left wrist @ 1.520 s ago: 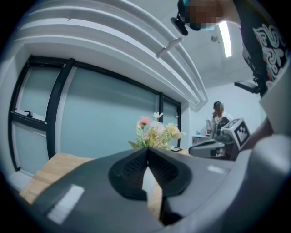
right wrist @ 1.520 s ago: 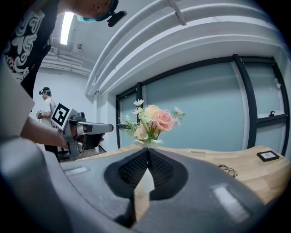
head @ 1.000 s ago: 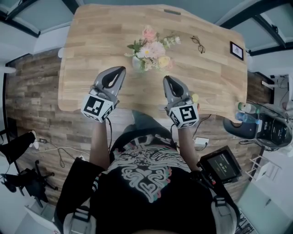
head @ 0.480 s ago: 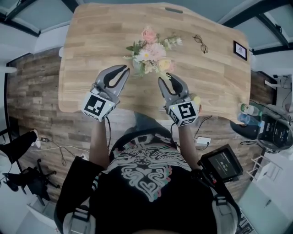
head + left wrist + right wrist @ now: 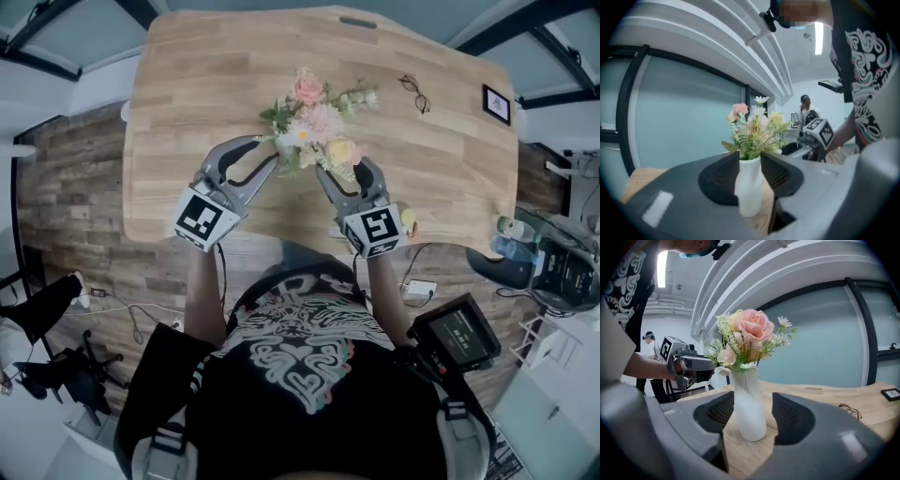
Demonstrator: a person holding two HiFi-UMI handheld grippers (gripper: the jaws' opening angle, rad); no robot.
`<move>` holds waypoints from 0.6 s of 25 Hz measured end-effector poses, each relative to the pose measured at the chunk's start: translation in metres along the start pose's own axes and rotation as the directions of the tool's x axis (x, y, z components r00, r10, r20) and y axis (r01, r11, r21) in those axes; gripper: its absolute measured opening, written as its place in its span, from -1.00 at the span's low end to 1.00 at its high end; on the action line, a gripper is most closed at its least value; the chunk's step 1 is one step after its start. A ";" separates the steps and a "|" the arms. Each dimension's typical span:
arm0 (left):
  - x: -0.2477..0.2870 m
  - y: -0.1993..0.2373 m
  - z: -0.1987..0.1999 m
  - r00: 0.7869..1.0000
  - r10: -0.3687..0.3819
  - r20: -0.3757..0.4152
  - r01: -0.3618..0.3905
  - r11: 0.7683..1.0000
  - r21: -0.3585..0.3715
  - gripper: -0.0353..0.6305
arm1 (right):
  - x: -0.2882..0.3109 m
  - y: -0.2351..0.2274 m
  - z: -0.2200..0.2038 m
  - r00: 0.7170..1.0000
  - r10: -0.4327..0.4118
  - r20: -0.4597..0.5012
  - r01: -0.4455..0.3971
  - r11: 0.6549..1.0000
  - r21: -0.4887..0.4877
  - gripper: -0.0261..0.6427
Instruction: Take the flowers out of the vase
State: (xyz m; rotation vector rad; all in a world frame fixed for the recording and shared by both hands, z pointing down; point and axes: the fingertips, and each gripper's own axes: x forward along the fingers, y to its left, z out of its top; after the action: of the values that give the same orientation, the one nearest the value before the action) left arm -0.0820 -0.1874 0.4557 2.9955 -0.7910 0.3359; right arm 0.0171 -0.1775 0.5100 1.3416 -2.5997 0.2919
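Note:
A bunch of pink, white and yellow flowers (image 5: 314,117) stands in a slim white vase (image 5: 749,411) on the wooden table (image 5: 187,94). From above, the blooms hide most of the vase. My left gripper (image 5: 266,153) reaches in from the left, and its jaws have just been opening. In the left gripper view the vase (image 5: 749,187) stands in the narrow gap of that gripper (image 5: 751,171), not clamped. My right gripper (image 5: 343,171) comes from the right with jaws that have just been opening wide. The vase sits between them (image 5: 750,416) with room on both sides.
A pair of eyeglasses (image 5: 410,91) and a small black frame (image 5: 496,103) lie at the table's far right. Bottles (image 5: 511,230) and a screen device (image 5: 459,337) are off the table to the right. The table's near edge runs just under my hands.
Both grippers moved forward up to the vase and opened their jaws. They were shut and short of the flowers a second ago; now they flank the vase.

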 end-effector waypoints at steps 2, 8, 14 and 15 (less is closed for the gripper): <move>0.006 0.001 0.000 0.999 -0.030 -0.013 0.030 1.000 0.009 -0.49 | 0.008 0.001 0.001 1.000 0.025 -0.009 -0.025 0.999 -0.029 -0.09; 0.016 0.014 0.011 0.999 -0.045 -0.013 0.044 0.998 -0.051 -0.07 | 0.035 0.004 -0.004 0.996 0.077 -0.041 -0.079 0.995 -0.068 -0.01; 0.038 0.025 0.008 0.991 -0.131 -0.028 0.129 0.990 -0.055 0.08 | 0.070 0.000 -0.001 0.993 0.115 -0.028 -0.118 0.986 -0.121 0.06; 0.040 0.024 0.008 0.990 -0.139 -0.029 0.137 0.989 -0.055 0.10 | 0.072 0.001 0.000 0.992 0.121 -0.026 -0.124 0.983 -0.133 0.06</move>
State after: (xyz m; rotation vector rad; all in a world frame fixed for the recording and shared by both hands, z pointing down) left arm -0.0581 -0.2285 0.4561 2.9670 -0.5761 0.3517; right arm -0.0251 -0.2330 0.5296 1.1329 -2.6398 0.1435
